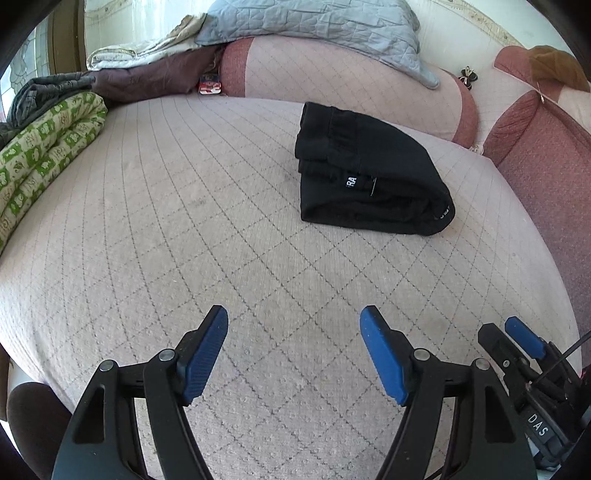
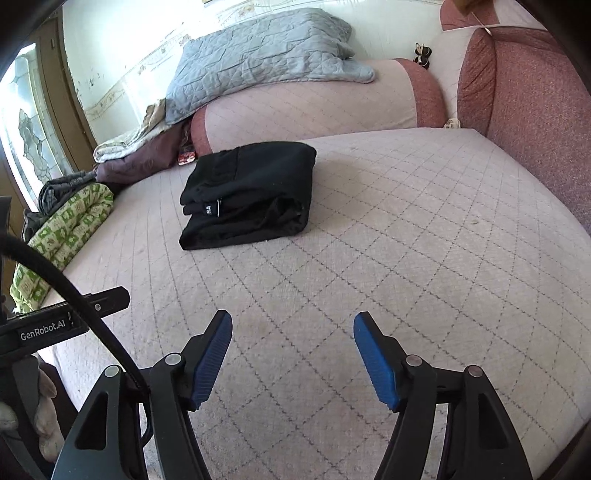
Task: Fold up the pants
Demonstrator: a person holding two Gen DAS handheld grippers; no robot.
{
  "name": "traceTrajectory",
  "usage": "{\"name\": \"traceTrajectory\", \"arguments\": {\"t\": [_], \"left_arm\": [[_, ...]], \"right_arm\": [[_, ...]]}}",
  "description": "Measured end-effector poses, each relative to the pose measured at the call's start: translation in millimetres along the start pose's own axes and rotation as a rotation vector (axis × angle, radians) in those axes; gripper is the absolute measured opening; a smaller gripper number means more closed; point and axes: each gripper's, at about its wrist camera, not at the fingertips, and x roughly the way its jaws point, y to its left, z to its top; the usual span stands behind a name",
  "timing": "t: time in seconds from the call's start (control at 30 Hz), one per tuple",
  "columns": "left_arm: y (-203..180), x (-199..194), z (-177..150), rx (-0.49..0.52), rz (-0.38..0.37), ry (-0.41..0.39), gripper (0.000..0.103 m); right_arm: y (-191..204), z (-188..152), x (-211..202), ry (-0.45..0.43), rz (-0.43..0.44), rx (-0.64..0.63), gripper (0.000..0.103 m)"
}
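Black pants (image 1: 369, 173) lie folded into a compact bundle on the pink quilted bed cover (image 1: 184, 221), a small white label facing up. They also show in the right wrist view (image 2: 247, 195). My left gripper (image 1: 293, 321) is open and empty, held above the cover well short of the pants. My right gripper (image 2: 293, 326) is open and empty too, also back from the pants. The right gripper's blue pads (image 1: 522, 336) show at the lower right of the left wrist view.
A green patterned folded quilt (image 1: 40, 155) lies along the bed's left side with dark clothes behind it. A grey quilted blanket (image 1: 317, 26) rests on a pink bolster (image 1: 332, 77) at the back. Reddish cushions (image 2: 535, 96) stand on the right.
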Motion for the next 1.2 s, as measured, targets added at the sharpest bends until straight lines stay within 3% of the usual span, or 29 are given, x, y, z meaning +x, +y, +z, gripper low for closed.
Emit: {"name": "traceTrajectory", "arguments": {"t": [1.2], "left_arm": [[-23.5, 7.2, -16.1, 0.054, 0.039, 0.036, 0.073]], "right_arm": [[10.7, -18.0, 8.0, 0.048, -0.070, -0.007, 0.077]]}}
